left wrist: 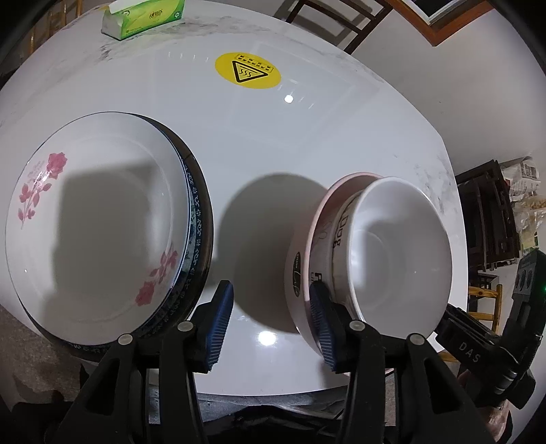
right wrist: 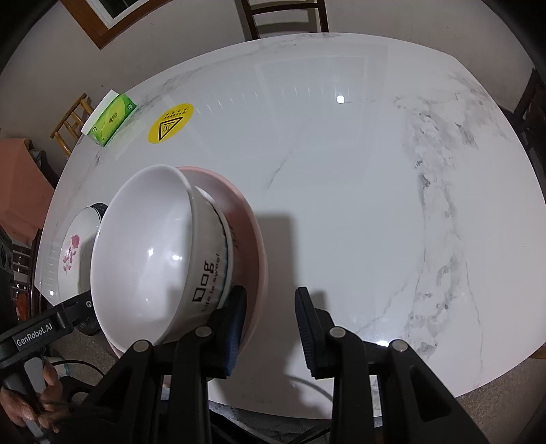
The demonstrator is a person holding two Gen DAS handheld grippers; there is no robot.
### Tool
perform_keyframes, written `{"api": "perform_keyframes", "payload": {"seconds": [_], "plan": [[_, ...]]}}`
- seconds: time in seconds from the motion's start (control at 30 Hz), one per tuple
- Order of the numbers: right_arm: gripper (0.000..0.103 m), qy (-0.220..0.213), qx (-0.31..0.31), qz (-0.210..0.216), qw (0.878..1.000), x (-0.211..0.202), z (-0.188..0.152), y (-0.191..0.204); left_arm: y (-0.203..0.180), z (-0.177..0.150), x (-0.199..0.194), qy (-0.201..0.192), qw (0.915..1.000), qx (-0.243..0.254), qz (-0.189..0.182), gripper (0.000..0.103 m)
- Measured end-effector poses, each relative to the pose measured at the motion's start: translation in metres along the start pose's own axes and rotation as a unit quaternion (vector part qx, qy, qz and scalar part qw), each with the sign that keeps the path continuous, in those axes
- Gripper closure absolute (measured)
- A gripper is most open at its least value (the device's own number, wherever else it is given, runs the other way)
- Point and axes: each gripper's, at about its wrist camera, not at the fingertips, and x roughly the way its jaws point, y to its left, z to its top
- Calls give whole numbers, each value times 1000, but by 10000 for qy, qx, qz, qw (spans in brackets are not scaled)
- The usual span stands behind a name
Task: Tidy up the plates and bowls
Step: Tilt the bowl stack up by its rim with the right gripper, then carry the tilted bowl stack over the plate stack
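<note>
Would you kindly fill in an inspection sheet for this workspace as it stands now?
Surface: white marble-look table, glossy, with a yellow hot-surface sticker.
Job's things: rose-patterned plate stacked on a blue-rimmed plate; white bowl nested in a stack whose bottom is a pink bowl.
Clutter: green tissue pack at the far edge.
Grippers: left gripper open, nothing between its pads, one pad beside the pink bowl; right gripper open, nothing between its pads, one finger beside the bowl stack.
Cables: a dark cable under the near table edge.
Surroundings: wooden chair, picture frame, a person's hand.
</note>
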Motion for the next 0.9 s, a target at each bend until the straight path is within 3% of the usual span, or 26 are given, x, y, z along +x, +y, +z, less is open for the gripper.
{"api": "perform_keyframes", "payload": {"seconds": [0.2,0.37,0.43,0.57,0.77,0.9], "plan": [[73,-13,-16,-40,10000,0,0,2,1,0,-1,11,9999,-100,57,58],[73,-7,13,0,10000,1,1,1,-7,3,-3,-53,10000,-58,25,79],[73,-7,25,-2,10000,1,1,0,-14,4,-3,-95,9999,52,3,92],[74,-3,74,100,9999,1,0,-3,-18,4,-4,-184,9997,167,64,94],[88,-49,67,275,9996,0,-1,-1,-17,4,-4,-211,9996,180,13,94],[88,-79,107,284,9995,0,0,-1,-17,4,-4,-231,9995,196,18,93]]}}
